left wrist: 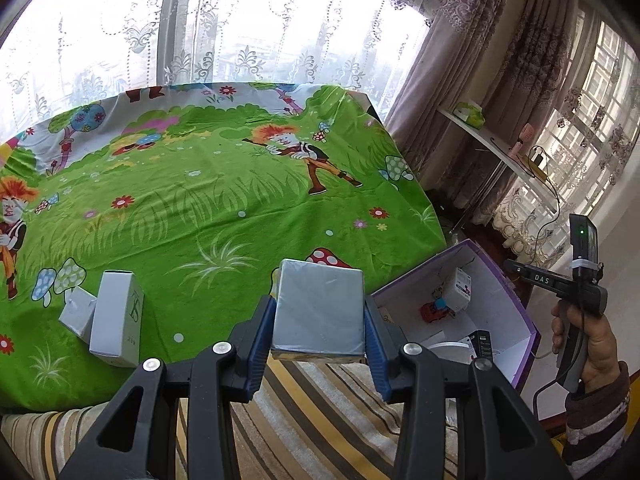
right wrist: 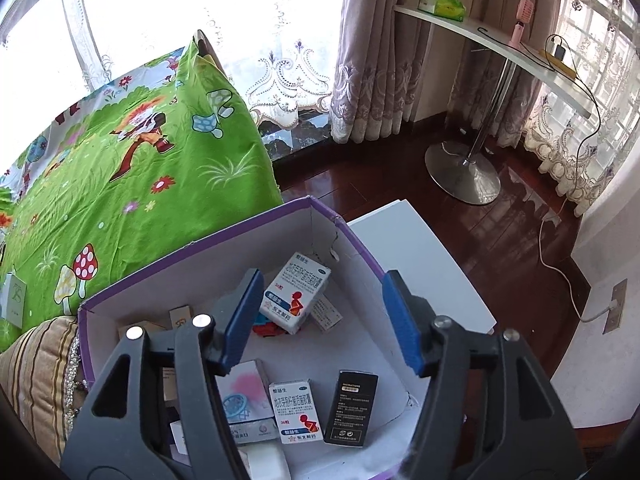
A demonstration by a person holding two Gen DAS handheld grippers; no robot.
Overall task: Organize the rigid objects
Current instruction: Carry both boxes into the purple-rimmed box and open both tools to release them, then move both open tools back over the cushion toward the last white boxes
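My left gripper (left wrist: 319,312) is shut on a grey-blue flat box (left wrist: 320,308), held above the near edge of the green cartoon bedsheet (left wrist: 200,200). A white carton (left wrist: 116,320) and a small grey box (left wrist: 78,312) stand on the sheet at the left. My right gripper (right wrist: 320,320) is open and empty, hovering over the purple-rimmed white storage box (right wrist: 192,248), which holds several medicine cartons (right wrist: 296,300) and a black carton (right wrist: 351,408). The storage box also shows in the left wrist view (left wrist: 516,288), to the right of the held box.
A striped cushion (left wrist: 320,408) lies below the left gripper. A white stand table (right wrist: 500,48) with a round metal base (right wrist: 460,176) stands on the dark wood floor by the curtains. A white panel (right wrist: 424,264) lies beside the storage box. The right hand-held gripper (left wrist: 576,288) shows at the right.
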